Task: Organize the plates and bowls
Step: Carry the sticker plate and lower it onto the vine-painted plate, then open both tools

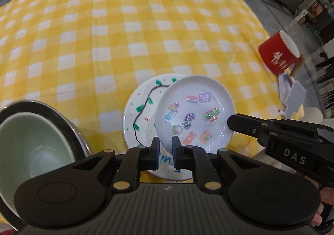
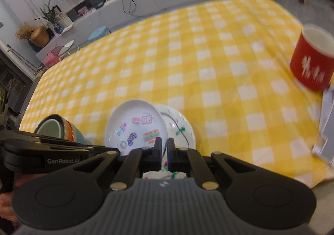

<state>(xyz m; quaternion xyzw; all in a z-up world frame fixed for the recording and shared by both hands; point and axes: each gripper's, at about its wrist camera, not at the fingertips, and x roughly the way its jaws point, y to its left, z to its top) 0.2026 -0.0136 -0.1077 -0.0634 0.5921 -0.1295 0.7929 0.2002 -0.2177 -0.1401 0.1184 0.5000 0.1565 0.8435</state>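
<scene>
A small white sticker plate (image 1: 194, 112) is held tilted above a larger white plate painted with a green vine (image 1: 142, 114) on the yellow checked tablecloth. My left gripper (image 1: 166, 147) is shut on the sticker plate's near rim. My right gripper (image 2: 165, 148) is shut on the sticker plate's (image 2: 135, 126) right rim, with the vine plate (image 2: 179, 126) just behind; its finger also shows in the left wrist view (image 1: 235, 122). A pale green bowl (image 1: 31, 147) nested in a dark bowl sits at the left, and shows in the right wrist view (image 2: 50, 128).
A red mug (image 1: 279, 53) with white lettering stands at the table's right edge, also seen in the right wrist view (image 2: 313, 62). A white stand (image 1: 294, 97) sits beside it. The checked cloth (image 1: 125, 37) stretches away behind the plates.
</scene>
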